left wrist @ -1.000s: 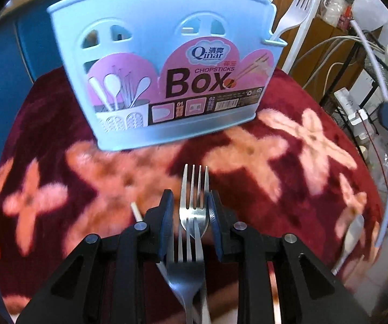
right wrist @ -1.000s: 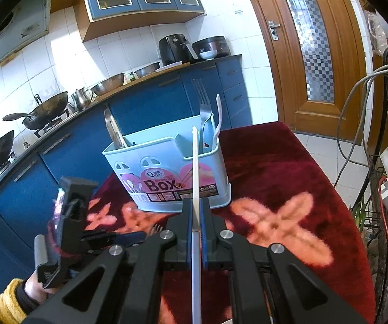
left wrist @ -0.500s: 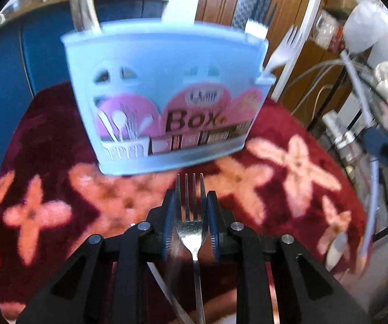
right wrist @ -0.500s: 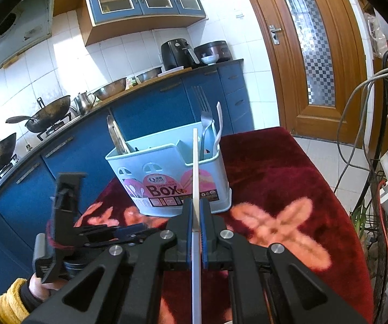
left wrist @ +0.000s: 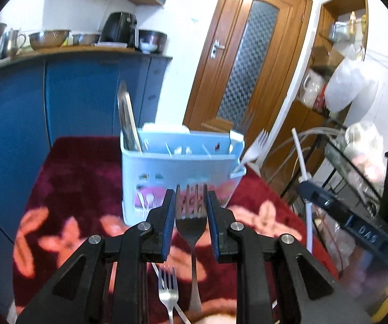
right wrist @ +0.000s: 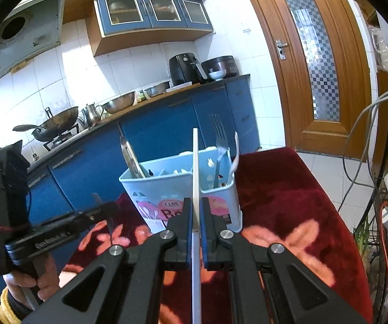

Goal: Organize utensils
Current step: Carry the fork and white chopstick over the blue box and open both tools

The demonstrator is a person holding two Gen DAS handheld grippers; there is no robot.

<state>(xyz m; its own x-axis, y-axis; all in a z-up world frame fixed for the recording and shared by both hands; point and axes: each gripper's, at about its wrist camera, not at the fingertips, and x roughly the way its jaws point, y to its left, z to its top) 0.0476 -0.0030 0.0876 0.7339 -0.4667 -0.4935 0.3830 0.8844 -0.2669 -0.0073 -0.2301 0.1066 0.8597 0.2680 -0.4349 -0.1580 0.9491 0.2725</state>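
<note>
Red floral-covered table (right wrist: 288, 189); pale blue utensil box (right wrist: 166, 191) stands mid-frame; loose fork (left wrist: 168, 294) at bottom edge.

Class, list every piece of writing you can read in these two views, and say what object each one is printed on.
"Bo", the visible start of a larger word, partly hidden: pink label on the blue utensil box.
Small logo above it: too small to read.
White lettering on the left tool: blurred, unreadable.
Raised characters on the right tool: not reliably readable.

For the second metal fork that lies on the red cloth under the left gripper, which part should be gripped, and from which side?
Grip the metal fork on the cloth at its narrow neck just below the tines, coming from above with the jaws across its width. It lies flat, so only its thin side edges offer hold, and a white stick crosses beneath its handle.
</note>
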